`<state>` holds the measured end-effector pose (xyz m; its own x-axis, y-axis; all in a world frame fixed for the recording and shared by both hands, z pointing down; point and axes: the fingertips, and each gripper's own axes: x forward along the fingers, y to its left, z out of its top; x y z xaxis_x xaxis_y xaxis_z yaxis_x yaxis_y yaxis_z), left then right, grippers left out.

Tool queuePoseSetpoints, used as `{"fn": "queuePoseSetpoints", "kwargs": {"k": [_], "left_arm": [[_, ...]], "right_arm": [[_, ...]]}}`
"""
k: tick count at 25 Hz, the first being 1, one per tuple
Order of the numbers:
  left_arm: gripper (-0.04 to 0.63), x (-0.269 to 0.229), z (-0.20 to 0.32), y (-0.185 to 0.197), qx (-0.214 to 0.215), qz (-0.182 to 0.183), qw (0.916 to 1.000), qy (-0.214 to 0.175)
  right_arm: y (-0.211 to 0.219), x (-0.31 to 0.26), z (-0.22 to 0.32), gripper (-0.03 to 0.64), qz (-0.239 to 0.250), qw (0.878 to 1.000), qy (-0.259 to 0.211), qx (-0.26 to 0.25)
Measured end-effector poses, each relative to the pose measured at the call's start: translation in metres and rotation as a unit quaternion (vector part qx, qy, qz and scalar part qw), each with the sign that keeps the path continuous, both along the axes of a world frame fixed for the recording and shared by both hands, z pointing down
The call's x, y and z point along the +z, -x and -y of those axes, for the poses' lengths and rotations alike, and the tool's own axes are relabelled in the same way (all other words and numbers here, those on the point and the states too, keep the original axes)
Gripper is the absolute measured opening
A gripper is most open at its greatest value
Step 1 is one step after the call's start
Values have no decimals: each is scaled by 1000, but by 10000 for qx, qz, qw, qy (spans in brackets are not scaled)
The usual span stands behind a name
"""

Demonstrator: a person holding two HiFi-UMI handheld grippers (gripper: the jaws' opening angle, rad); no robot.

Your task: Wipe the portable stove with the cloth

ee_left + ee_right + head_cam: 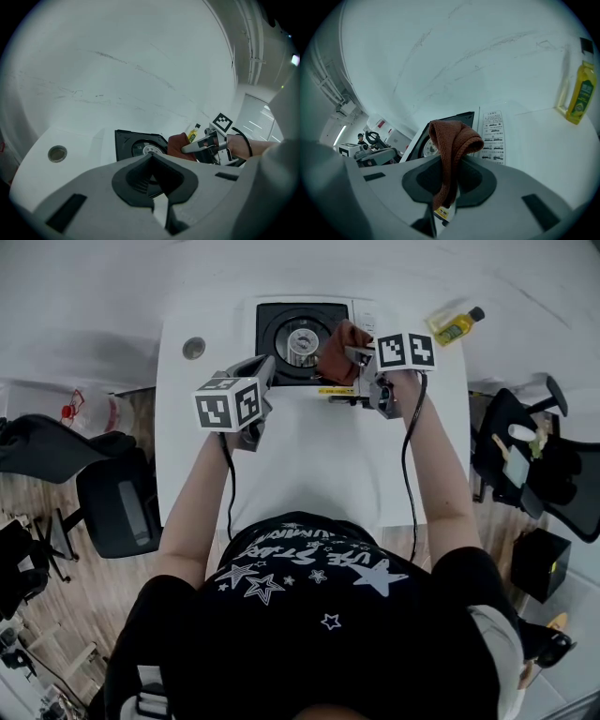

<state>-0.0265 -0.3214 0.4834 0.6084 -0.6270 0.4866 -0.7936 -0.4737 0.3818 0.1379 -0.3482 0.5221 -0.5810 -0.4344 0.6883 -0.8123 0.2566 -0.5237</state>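
At the table's 12 o'clock edge: portable stove point(281, 334), with a black top, a round burner at its centre and a white printed panel along its 3 o'clock side.
Table point(309, 456): white; its near half is bare.
Cloth point(336, 354): rust-brown and folded, at 3 o'clock of the burner, where the black top meets the white panel. Whether it touches the stove cannot be told.
Right gripper point(354, 356): reaches in from 4 o'clock. Its jaws pinch the cloth; a fold bulges past the tips and a tail hangs down between them.
Left gripper point(266, 368): comes in from 7 o'clock, with its tip at the stove's 7 o'clock corner, apart from the cloth. Its jaws are pressed together with nothing between them.
Bottle point(455, 326): yellow liquid under a dark cap, standing upright at 2 o'clock of the stove, near the table's far corner.
Grommet point(194, 348): a round grey disc set in the table at 9 o'clock of the stove.
Person: stands at the table's 6 o'clock edge in a black shirt point(309, 615) with white stars, both forearms stretched toward the stove.
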Motion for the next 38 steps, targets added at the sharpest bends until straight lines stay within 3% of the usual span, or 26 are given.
{"fn": "queuePoseSetpoints", "kwargs": {"k": [14,38], "left_arm": [[8,-1,-2,-17,147,-31,9999,-4],[8,-7,-11,-13,182,-59,9998,-41]], "right_arm": [[-46,2,-9,58,146,9986,43,501],[-108,-15,-18,58,-139,9918,-109,1266]]}}
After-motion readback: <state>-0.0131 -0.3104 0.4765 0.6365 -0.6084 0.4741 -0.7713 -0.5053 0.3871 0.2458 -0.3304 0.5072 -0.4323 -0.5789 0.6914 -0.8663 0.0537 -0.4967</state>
